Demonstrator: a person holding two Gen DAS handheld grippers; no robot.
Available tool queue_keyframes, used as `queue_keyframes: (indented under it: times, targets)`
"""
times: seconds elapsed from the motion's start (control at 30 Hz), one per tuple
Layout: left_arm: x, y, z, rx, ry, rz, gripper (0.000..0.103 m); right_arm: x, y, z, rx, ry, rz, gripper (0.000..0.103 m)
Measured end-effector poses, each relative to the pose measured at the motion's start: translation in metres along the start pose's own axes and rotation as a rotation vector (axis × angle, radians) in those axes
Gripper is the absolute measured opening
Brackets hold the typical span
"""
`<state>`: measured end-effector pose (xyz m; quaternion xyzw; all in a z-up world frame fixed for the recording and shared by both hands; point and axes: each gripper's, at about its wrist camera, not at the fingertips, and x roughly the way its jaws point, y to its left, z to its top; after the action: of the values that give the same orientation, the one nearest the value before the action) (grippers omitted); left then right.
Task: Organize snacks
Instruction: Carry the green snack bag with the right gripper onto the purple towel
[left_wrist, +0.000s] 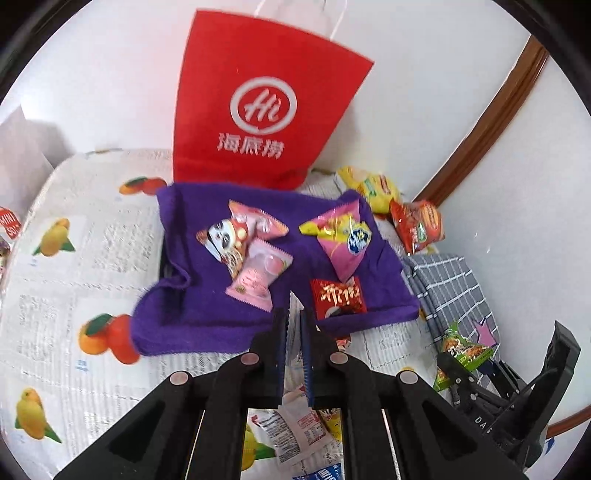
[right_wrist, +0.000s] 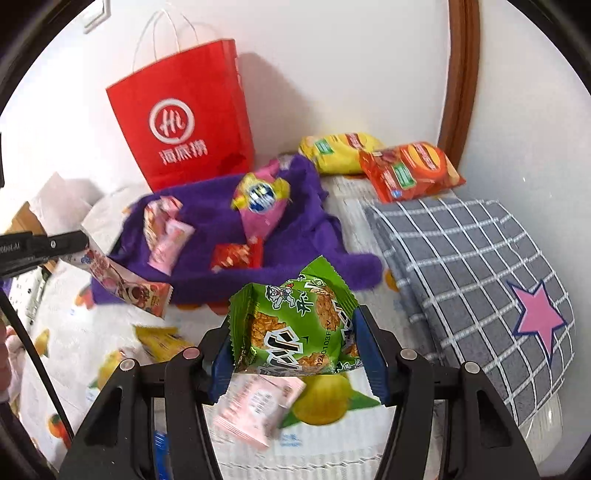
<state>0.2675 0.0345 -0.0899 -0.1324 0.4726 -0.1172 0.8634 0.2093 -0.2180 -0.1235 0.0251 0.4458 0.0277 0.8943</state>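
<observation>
Above the fruit-print cover (right_wrist: 351, 443), gripped across its width in the right gripper (right_wrist: 295, 339): puffy green packet (right_wrist: 295, 321), zigzag edges, cracker print (jaws partly apart). Left gripper (left_wrist: 294, 317) pinched tight on a flat pink strawberry packet (right_wrist: 125, 280), dangling beside the purple cloth (right_wrist: 303, 236).

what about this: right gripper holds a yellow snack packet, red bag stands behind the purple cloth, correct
The right gripper holds a green snack packet, not yellow, per the right wrist view; red bag stands behind the purple cloth.
</observation>
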Motion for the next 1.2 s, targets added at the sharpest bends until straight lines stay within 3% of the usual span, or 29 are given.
queue_keyframes:
  times: [0.3,0.63,0.87,1.2]
  targets:
    - [-0.021,0.013,0.022,0.001,-0.054,0.02,0.008,-0.007,0.027,0.044,0.001,-0.047,0.033,0.058]
    - [-0.014,0.016,0.057,0.005,-0.088,0.008,0.008,0.0,0.034,0.094,-0.002,-0.088,0.04,0.058]
    - [0.01,0.016,0.075,-0.007,-0.082,-0.023,0.008,0.029,0.03,0.104,0.033,-0.056,0.058,0.058]
    - [0.042,0.024,0.077,-0.02,-0.047,-0.033,0.008,0.066,0.026,0.091,0.047,0.013,0.046,0.058]
